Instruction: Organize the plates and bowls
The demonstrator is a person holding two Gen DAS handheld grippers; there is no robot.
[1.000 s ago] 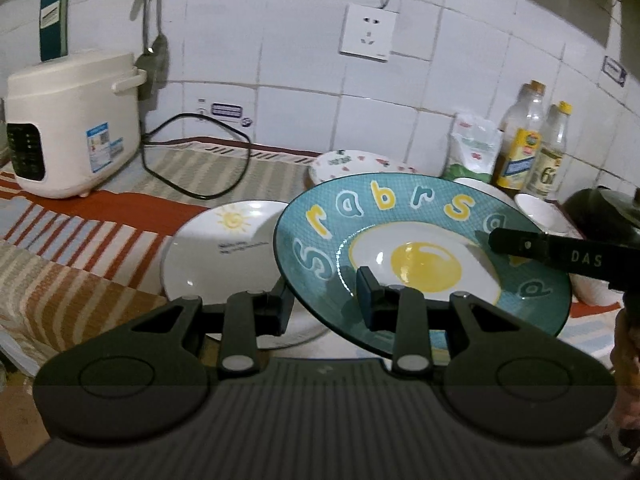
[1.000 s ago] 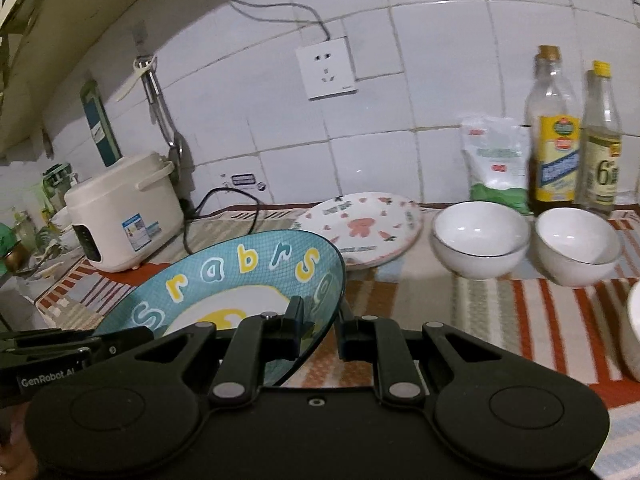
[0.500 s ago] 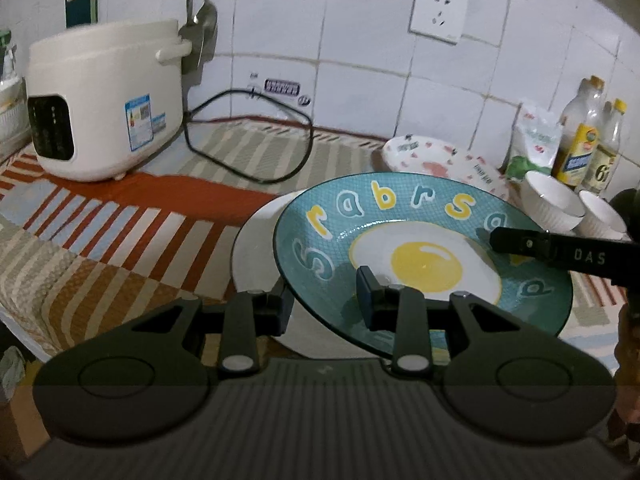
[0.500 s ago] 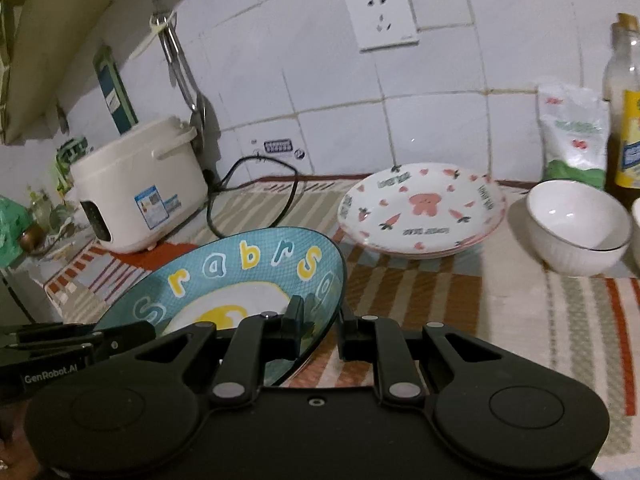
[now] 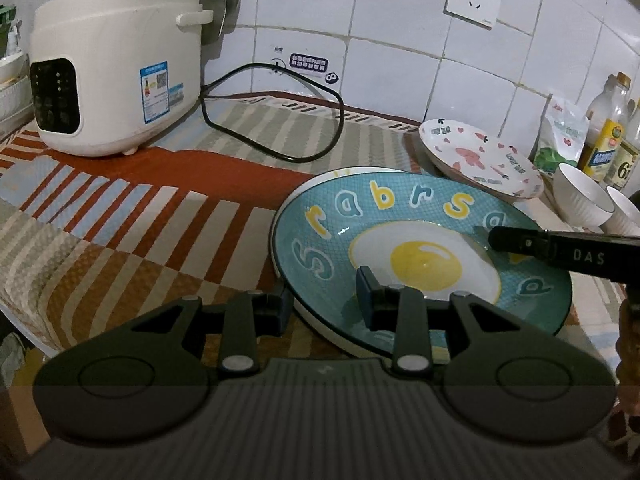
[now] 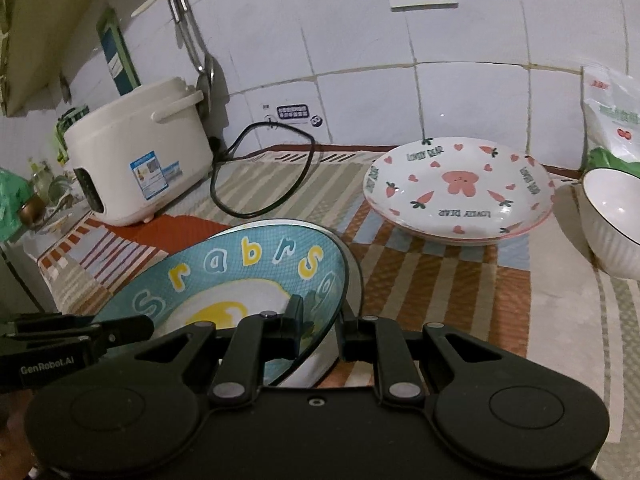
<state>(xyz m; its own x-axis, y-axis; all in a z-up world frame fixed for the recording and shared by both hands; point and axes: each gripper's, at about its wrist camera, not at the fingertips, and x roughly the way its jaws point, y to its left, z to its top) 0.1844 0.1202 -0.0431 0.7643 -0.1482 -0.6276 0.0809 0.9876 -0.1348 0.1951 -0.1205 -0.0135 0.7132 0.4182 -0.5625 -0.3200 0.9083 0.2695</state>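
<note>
Both grippers hold a teal plate with a fried-egg picture and letters (image 5: 416,240), also in the right wrist view (image 6: 240,276). My left gripper (image 5: 324,304) is shut on its near left rim. My right gripper (image 6: 322,326) is shut on its right rim. The teal plate sits low over a white plate (image 5: 320,322), covering nearly all of it; I cannot tell if they touch. A white plate with pink hearts and carrots (image 6: 460,188) lies at the back right, also in the left wrist view (image 5: 480,160). White bowls (image 5: 580,200) stand to its right.
A white rice cooker (image 5: 112,80) stands at the back left, its black cord (image 5: 280,120) looped on the striped cloth (image 5: 120,208). Oil bottles (image 5: 608,136) and a bag (image 6: 612,120) stand against the tiled wall. The counter edge runs along the left.
Both grippers have carried the teal plate down and over the white plate, which is now almost covered. The views have moved closer to the counter.
</note>
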